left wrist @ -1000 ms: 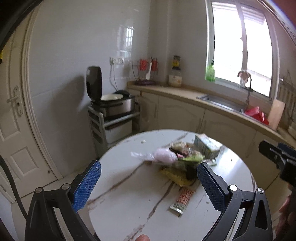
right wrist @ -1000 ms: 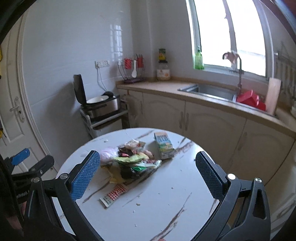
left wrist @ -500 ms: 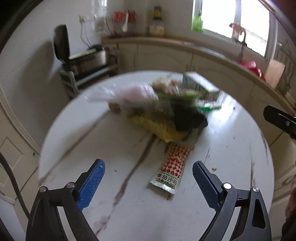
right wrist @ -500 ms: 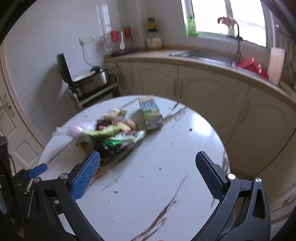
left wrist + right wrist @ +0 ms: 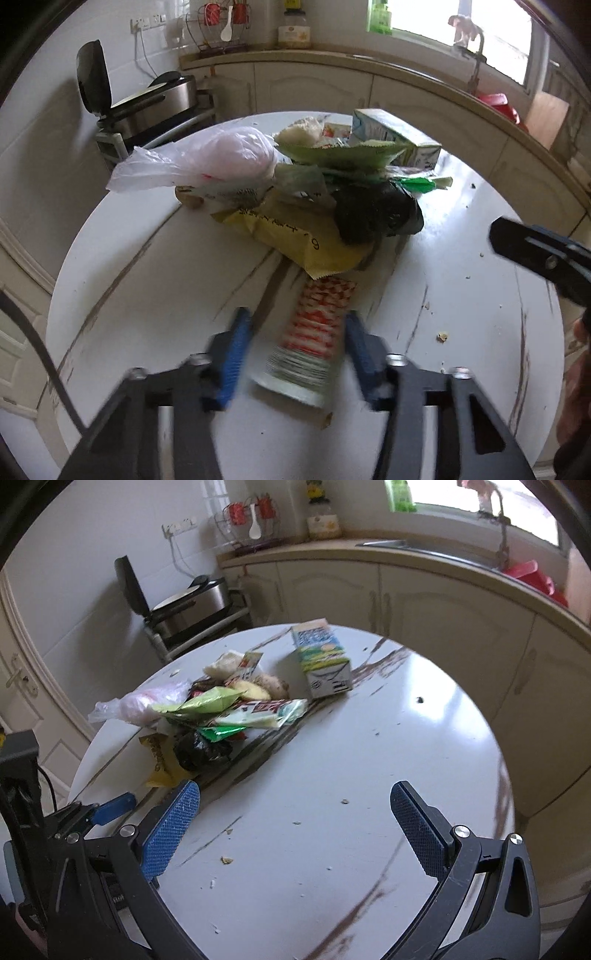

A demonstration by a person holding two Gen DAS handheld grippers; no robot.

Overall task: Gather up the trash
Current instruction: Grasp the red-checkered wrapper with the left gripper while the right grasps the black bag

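Nothing collected yet: trash pile (image 5: 314, 184) on desk (image 5: 480, 314); left hand-held gripper (image 5: 295, 343) closing round sachet (image 5: 314, 332), not yet pinching; right hand-held gripper (image 5: 295, 827) spread, empty.

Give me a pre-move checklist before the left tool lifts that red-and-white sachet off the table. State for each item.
1. Red-and-white sachet sits between the left tool's fingers: ok.
2. Left tool's pads pressing on the sachet: not ok; jaws are closing, with gaps showing on both sides.
3. Sachet free of the pile: cannot tell; its far end meets the yellow wrapper, and overlap is unclear.
4. Sachet lying flat on the table: ok.
5. Right tool clear of the grasp: ok; it is open, empty, off to the side.
6. Rest of the trash pile, black bag included, outside the left jaws: ok.
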